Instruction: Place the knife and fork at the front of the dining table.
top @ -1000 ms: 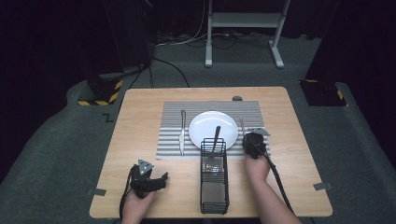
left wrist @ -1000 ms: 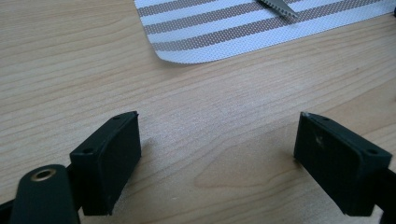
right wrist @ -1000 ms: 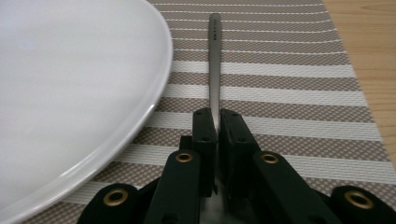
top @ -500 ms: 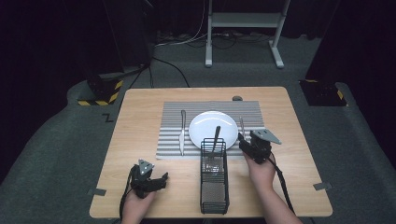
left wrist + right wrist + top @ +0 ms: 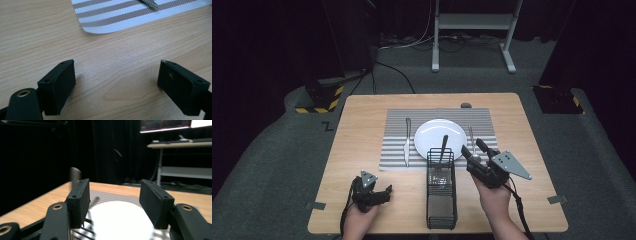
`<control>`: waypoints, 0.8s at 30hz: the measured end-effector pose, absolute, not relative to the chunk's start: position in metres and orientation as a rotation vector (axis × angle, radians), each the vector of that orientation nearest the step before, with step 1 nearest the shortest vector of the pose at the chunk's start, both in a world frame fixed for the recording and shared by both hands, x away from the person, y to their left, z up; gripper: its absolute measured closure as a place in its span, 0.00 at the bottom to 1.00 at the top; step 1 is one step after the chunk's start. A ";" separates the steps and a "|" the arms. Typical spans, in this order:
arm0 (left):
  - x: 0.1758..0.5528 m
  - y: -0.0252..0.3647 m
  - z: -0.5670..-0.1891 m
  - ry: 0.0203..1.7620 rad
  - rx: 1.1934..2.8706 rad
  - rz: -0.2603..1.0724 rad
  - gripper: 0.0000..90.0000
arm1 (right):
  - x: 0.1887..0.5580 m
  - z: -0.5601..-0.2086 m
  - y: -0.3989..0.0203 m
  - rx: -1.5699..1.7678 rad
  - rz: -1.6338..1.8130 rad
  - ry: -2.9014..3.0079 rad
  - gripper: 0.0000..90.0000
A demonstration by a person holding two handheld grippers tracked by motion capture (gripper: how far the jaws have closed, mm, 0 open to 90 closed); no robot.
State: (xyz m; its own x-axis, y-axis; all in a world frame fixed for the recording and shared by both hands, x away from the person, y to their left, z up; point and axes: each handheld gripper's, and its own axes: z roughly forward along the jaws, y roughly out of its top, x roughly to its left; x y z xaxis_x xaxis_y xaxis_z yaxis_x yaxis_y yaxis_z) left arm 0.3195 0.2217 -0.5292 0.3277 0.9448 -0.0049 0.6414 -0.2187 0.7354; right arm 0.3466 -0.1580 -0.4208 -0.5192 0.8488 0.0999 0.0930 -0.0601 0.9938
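A person works at a wooden table [image 5: 362, 125] with a hand-held gripper in each hand. The right hand-held gripper [image 5: 474, 148] is lifted above the table, its jaws spread with nothing between them; they have just been opening. Just beneath and ahead of its jaw tips lies a fork [image 5: 471, 136] on the striped placemat [image 5: 394, 130]. Just to the left of this hand-held gripper stands a black wire cutlery basket [image 5: 441, 200] with a utensil handle [image 5: 444, 148] leaning out of its top, and beyond the basket sits a white plate [image 5: 432, 135]. In the right gripper view the plate [image 5: 120, 220] lies ahead between the parted jaws, the utensil handle [image 5: 75, 177] rising blurred at the left. The left hand-held gripper [image 5: 387, 190] rests low near the table's front edge, well to the left of the basket, jaws spread and empty over bare wood. Ahead of it on the placemat lies a table knife [image 5: 406, 142], whose serrated tip [image 5: 150, 3] shows in the left gripper view.
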 end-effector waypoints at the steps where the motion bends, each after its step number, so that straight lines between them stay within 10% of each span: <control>1: 0.319 0.222 -0.529 1.392 1.951 0.604 0.16 | 0.346 -0.418 -0.155 1.008 1.654 1.629 0.46; 16: 0.319 0.222 -0.529 1.393 1.949 0.600 0.16 | 0.364 -0.417 -0.110 0.966 1.693 1.760 0.58; 24: 0.319 0.222 -0.529 1.387 1.956 0.599 0.16 | 0.380 -0.426 -0.101 1.021 1.667 1.832 0.87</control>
State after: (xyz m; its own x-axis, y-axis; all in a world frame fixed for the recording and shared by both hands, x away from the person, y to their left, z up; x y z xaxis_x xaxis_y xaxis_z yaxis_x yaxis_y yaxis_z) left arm 0.3194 0.2221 -0.5292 0.3334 0.9428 -0.0067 0.6420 -0.2218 0.7340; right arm 0.3800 -0.1008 -0.4264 -0.6198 0.7714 0.1443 0.2163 -0.0089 0.9763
